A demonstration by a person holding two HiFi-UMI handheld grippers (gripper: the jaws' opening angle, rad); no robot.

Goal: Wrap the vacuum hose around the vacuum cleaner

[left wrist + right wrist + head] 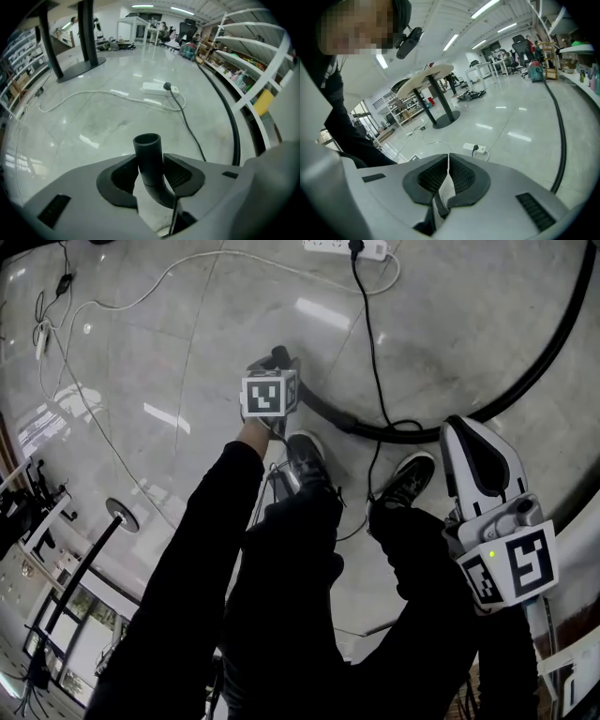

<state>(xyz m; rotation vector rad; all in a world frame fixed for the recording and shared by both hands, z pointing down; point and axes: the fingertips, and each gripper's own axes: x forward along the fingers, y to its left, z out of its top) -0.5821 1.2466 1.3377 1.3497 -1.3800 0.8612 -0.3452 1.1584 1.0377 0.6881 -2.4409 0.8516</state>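
Observation:
The black vacuum hose [403, 434] lies on the grey floor, curving from beside my feet out to the upper right. Its open tube end [148, 154] stands upright between the jaws of my left gripper [151, 174], whose pads press on both sides of it. In the head view the left gripper [277, 365] points steeply down at the floor with the hose end [279, 354] in it. At the right, my right gripper [457, 426] is shut with nothing in it; its pads [459, 176] meet. The hose [560, 140] runs past it on the right. I cannot make out the vacuum cleaner.
A white power strip [345, 247] lies ahead, and a black cable [370, 343] runs from it toward the person's shoes [305, 457]. A thin white cable [122, 465] trails at left by a round-based stand [120, 514]. Shelving [253, 61] lines the right side.

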